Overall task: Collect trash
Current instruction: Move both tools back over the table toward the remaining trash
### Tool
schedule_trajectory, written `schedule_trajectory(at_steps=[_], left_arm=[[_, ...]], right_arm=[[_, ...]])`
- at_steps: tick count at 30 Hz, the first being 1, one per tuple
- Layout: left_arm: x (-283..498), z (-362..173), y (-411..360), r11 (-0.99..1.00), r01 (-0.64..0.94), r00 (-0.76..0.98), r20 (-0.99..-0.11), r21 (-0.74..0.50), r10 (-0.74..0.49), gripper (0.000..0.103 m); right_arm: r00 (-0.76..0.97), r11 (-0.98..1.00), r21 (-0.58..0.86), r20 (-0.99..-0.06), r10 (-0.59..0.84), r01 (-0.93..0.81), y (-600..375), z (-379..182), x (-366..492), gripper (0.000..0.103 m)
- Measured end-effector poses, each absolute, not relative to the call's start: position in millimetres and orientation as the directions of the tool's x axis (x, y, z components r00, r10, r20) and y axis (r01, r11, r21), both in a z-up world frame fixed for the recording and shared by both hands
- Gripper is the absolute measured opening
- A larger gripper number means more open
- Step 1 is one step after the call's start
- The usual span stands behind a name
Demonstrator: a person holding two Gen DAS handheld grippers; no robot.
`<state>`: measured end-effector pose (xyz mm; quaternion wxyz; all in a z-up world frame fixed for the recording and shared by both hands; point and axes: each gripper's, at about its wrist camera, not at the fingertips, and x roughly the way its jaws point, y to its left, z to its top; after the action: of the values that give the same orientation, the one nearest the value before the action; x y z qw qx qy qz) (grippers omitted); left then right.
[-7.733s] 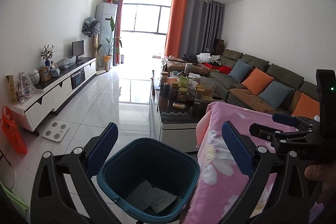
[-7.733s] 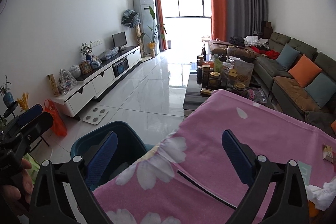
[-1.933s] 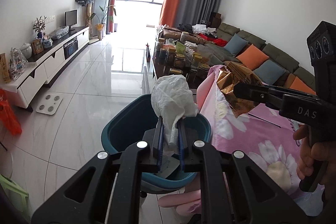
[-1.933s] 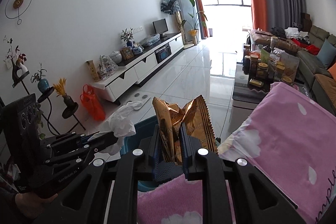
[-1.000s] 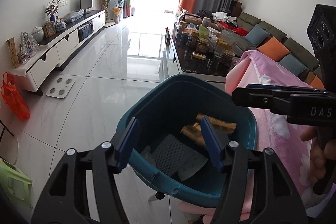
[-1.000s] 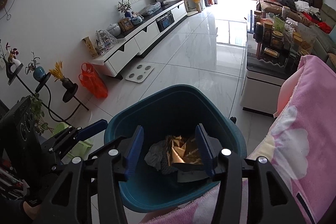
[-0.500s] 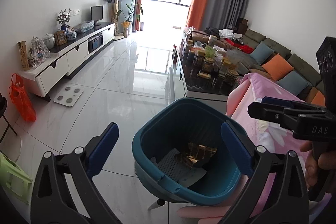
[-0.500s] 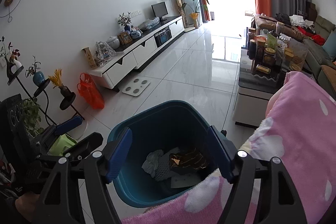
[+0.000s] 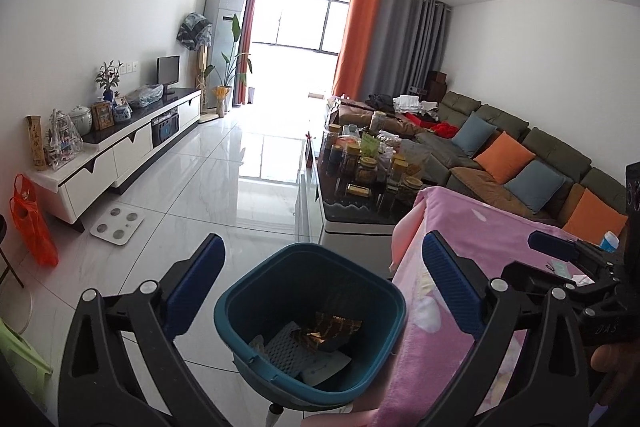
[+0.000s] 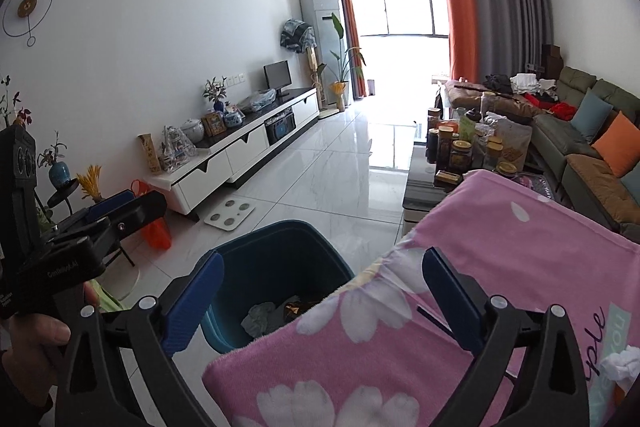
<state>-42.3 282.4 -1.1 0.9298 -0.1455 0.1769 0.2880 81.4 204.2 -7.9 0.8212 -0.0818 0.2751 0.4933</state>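
A teal bin [image 9: 240,339] stands on the floor beside a table under a pink flowered blanket [image 9: 500,239]. Inside the bin lie a gold wrapper [image 9: 332,325], a grey mesh piece [image 9: 282,347] and white paper [image 9: 324,365]. My left gripper [image 9: 322,267] hangs open above the bin with nothing between its fingers. My right gripper [image 10: 322,267] is over the blanket's edge [image 10: 520,247], jaws still opening and empty. From there the bin [image 10: 280,247] shows a crumpled tissue [image 10: 260,317] and the wrapper [image 10: 296,307]. Another white tissue [image 10: 620,363] lies on the blanket at the far right.
A dark coffee table [image 9: 360,211] crowded with jars stands beyond the bin. A white TV cabinet [image 9: 120,155] runs along the left wall, with a bathroom scale [image 9: 118,223] and an orange bag [image 9: 32,223] on the floor. A green sofa [image 9: 520,155] lines the right.
Both grippers have let go and opened wide, then risen and drawn back from the bin. The gold wrapper and the tissue now lie inside it.
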Motion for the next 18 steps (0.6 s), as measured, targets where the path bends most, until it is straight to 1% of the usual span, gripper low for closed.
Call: schedule_trajectory(at_steps=[8,13,18], left_arm=[[-9,19,215,0.877,-0.459,0.847,-0.369,-0.145,0.382,0.097],[15,22,167,0.928,-0.346,0.894,-0.347,-0.135,0.283,0.097],[32,19,127,0.961,-0.247,0.919,-0.345,-0.126,0.191,0.097]], right_arm=[[0.49,0.607,0.135,-0.466,0.736,-0.783,120,-1,75,0.096],[0.594,0.7,0.111,-0.445,0.67,-0.706,74,-3,68,0.096],[0.68,0.773,0.071,-0.43,0.594,-0.63,34,-7,54,0.096]])
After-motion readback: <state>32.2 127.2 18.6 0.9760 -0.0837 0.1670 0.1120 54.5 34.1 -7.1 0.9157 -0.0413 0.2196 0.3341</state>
